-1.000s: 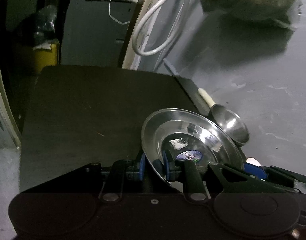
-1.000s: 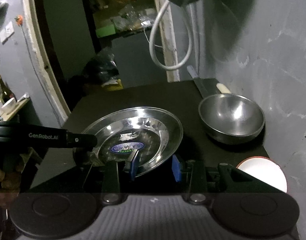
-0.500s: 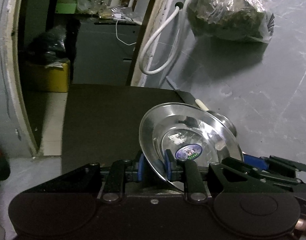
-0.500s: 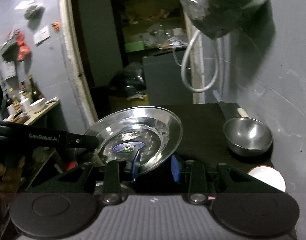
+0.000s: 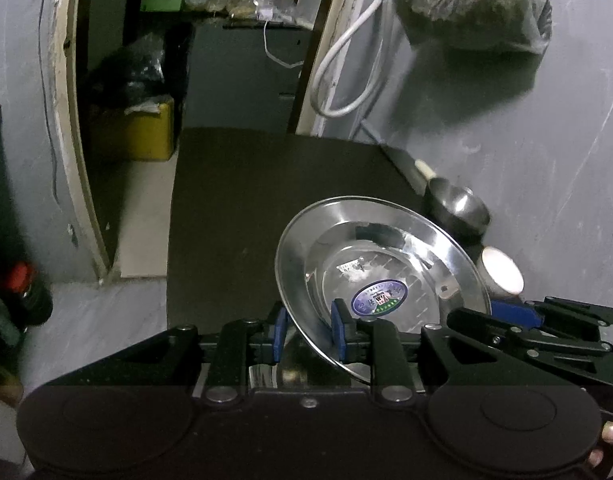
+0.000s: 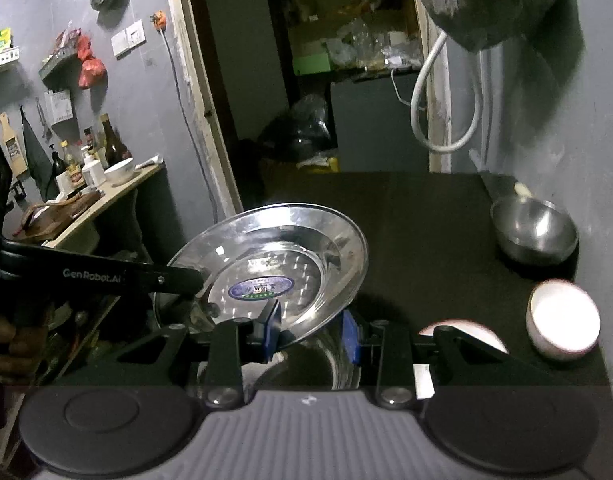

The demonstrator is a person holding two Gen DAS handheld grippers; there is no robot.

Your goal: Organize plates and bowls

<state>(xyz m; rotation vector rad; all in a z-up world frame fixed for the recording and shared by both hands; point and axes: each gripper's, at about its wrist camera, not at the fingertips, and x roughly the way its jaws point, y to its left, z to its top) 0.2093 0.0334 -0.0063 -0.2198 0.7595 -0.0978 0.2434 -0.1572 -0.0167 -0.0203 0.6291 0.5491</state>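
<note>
Dark desk (image 5: 266, 200) by grey wall. Steel plate (image 5: 378, 272) aloft, tilted, rim between both sets of narrow jaws; left gripper (image 5: 308, 336) jaws opening. Risk: plate slipping onto steel bowl (image 6: 534, 230).

You had the steel plate (image 5: 386, 276) off the black table (image 6: 426, 216), tilted, a round blue sticker at its centre. From your right wrist view, the steel bowl (image 6: 534, 230) sat upright at three o'clock of it, and the white bowl (image 6: 562, 320) at four o'clock, just beside the steel one.
</note>
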